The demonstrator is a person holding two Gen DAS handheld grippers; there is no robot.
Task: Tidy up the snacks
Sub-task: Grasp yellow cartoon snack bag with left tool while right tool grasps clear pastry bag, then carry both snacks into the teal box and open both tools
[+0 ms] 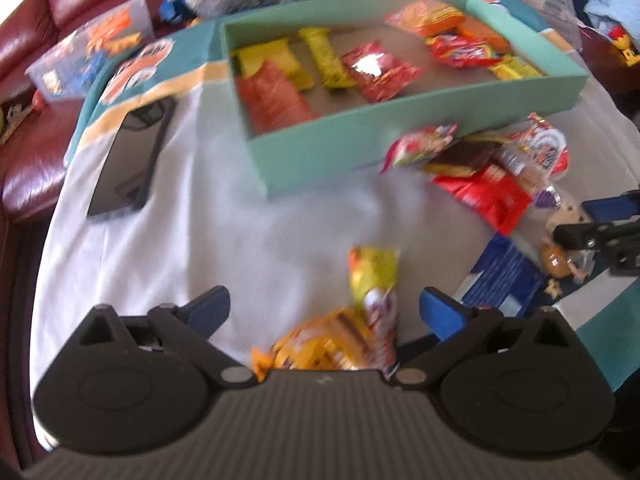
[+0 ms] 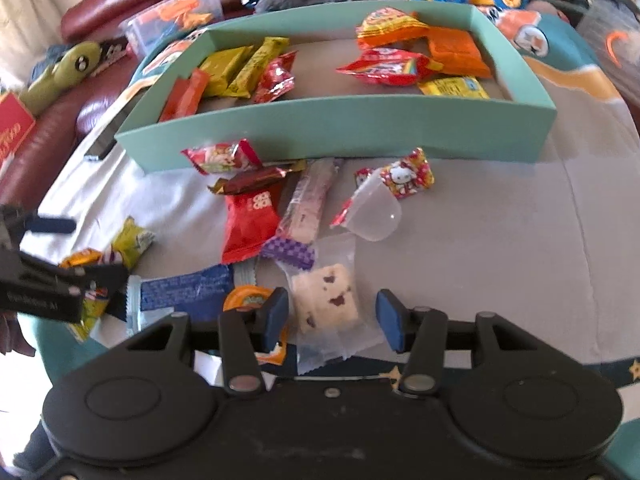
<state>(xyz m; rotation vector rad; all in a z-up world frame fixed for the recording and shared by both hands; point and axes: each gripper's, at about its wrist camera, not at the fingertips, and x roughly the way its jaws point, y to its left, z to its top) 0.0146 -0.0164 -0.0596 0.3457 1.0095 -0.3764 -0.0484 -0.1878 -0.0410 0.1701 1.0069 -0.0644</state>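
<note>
A teal box holds several snack packets, yellow and red ones at its left, orange and red ones at its right. More snacks lie loose in front of it: a red pouch, a brown bar, a Hello Kitty candy. My left gripper is open above a yellow packet and an orange-yellow packet. My right gripper is open around a clear-wrapped white cake lying on the cloth.
A black phone lies left of the box. A clear plastic cup lies among the loose snacks. A blue wrapper lies at the near left. A red sofa and a toy bin stand behind.
</note>
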